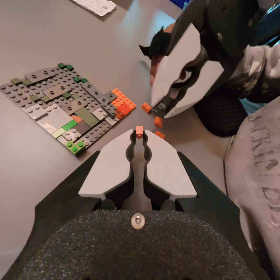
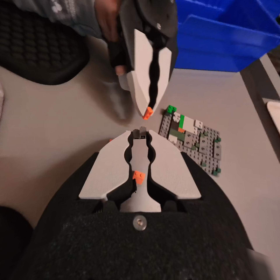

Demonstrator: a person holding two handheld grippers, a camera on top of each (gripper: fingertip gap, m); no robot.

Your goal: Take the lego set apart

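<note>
Left wrist view: hand-held gripper (image 1: 139, 132) apparently pinches orange brick (image 1: 139, 131).

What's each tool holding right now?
Left tool: closed on a small orange lego brick.
Right tool: closed on a small dark grey lego piece.

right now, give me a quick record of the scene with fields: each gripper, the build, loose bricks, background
left gripper: shut on an orange brick, held above the table
right gripper: shut on a grey piece
build: flat on the table, mostly grey plates, green bits, orange corner
loose bricks: three orange ones on the table between the grippers
background: blue bins, paper at the far table edge
</note>
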